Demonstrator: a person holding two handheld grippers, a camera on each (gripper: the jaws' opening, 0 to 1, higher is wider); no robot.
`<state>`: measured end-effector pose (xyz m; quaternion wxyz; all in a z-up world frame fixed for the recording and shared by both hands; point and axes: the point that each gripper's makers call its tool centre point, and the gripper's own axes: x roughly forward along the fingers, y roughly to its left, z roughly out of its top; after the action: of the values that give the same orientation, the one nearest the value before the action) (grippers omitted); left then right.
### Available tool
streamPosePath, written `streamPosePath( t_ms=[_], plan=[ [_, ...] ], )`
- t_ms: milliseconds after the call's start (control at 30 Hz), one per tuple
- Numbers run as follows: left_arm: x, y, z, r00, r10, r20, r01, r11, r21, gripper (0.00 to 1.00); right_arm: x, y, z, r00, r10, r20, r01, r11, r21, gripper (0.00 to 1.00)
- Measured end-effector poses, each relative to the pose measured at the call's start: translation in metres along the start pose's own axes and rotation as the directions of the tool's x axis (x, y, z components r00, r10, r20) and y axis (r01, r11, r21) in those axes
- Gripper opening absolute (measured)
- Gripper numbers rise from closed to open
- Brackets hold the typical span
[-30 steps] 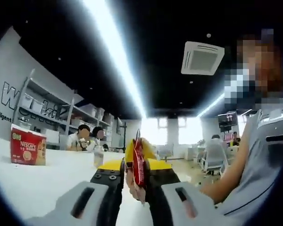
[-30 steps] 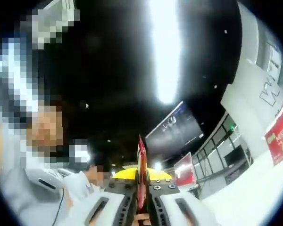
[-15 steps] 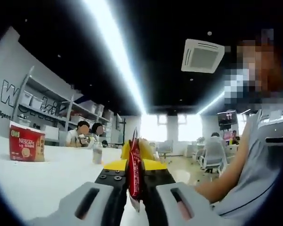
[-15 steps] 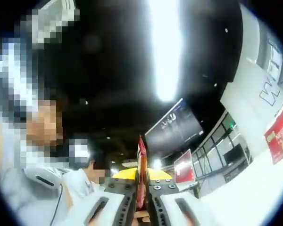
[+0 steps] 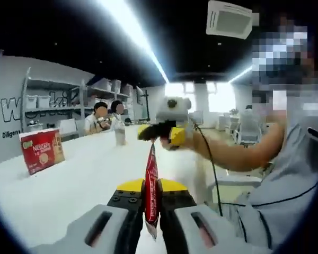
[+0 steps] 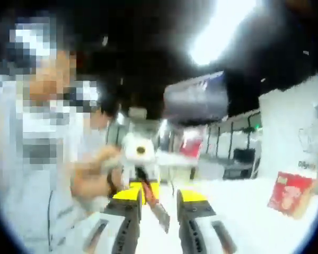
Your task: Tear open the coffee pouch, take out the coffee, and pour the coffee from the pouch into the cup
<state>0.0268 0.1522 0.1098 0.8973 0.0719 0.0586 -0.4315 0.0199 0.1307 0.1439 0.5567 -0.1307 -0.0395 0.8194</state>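
A slim red coffee pouch (image 5: 151, 190) stands upright between the jaws of my left gripper (image 5: 151, 214), which is shut on its lower part. The pouch's top reaches up toward my right gripper (image 5: 158, 133), held in a hand further out over the white table (image 5: 85, 180). In the blurred right gripper view, my right gripper (image 6: 160, 211) has its jaws apart. The near end of the pouch (image 6: 155, 205) lies loose in the gap, running back to my left gripper (image 6: 138, 159). I cannot tell whether the pouch is torn.
A red Nescafé box (image 5: 41, 151) (image 6: 289, 193) stands on the table to one side, and a small bottle (image 5: 119, 135) further along. Two people (image 5: 100, 114) sit at the far end by shelves (image 5: 47, 100). The person's arm (image 5: 238, 156) and a cable (image 5: 212, 164) are beside the table.
Both grippers were shut on the pouch close together. My right gripper has since opened and drawn away from the left. Both views have tipped down from the ceiling toward the table.
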Motion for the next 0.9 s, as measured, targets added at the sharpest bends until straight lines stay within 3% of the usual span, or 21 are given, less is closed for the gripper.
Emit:
streamPosePath(
  t_ms=[100,167,367,500,600,700,800,867,900],
  plan=[
    [0.003,-0.002,-0.009,0.999,-0.005,-0.054,0.005,1.000,0.011,0.11,0.009,0.005,-0.021,0.988,0.058,-0.145,-0.063,0.998,-0.031,0.24],
    [0.004,0.000,-0.016,0.995,0.015,-0.095,-0.011,0.999,0.037,0.11,0.014,0.004,-0.029,0.980,0.060,-0.191,-0.068,0.997,-0.036,0.20],
    [0.005,-0.005,-0.018,0.992,0.011,-0.127,-0.003,0.998,0.062,0.12,0.018,0.000,-0.041,0.970,0.075,-0.232,-0.085,0.996,-0.034,0.18],
    [0.005,-0.006,-0.019,0.991,0.010,-0.135,-0.001,0.998,0.066,0.12,0.020,0.004,-0.050,0.954,0.090,-0.285,-0.109,0.993,-0.050,0.18],
    [0.006,-0.008,-0.020,0.990,0.003,-0.144,0.007,0.998,0.066,0.12,0.020,0.004,-0.054,0.942,0.077,-0.326,-0.106,0.992,-0.072,0.10],
    [0.007,-0.008,-0.019,0.991,0.006,-0.137,0.005,0.997,0.083,0.12,0.017,0.003,-0.053,0.940,0.076,-0.331,-0.091,0.995,-0.029,0.08],
    [0.008,-0.006,-0.011,0.997,0.013,-0.083,0.002,0.985,0.170,0.13,0.014,0.001,-0.049,0.949,0.066,-0.310,-0.066,0.998,0.012,0.07],
    [0.007,-0.005,-0.007,0.998,0.015,-0.057,-0.006,0.987,0.160,0.14,0.012,0.000,-0.046,0.957,0.061,-0.282,-0.055,0.998,0.031,0.07],
    [0.006,-0.003,-0.001,1.000,0.017,-0.016,-0.015,0.990,0.140,0.15,0.011,-0.002,-0.043,0.967,0.050,-0.248,-0.037,0.998,0.054,0.06]
  ],
)
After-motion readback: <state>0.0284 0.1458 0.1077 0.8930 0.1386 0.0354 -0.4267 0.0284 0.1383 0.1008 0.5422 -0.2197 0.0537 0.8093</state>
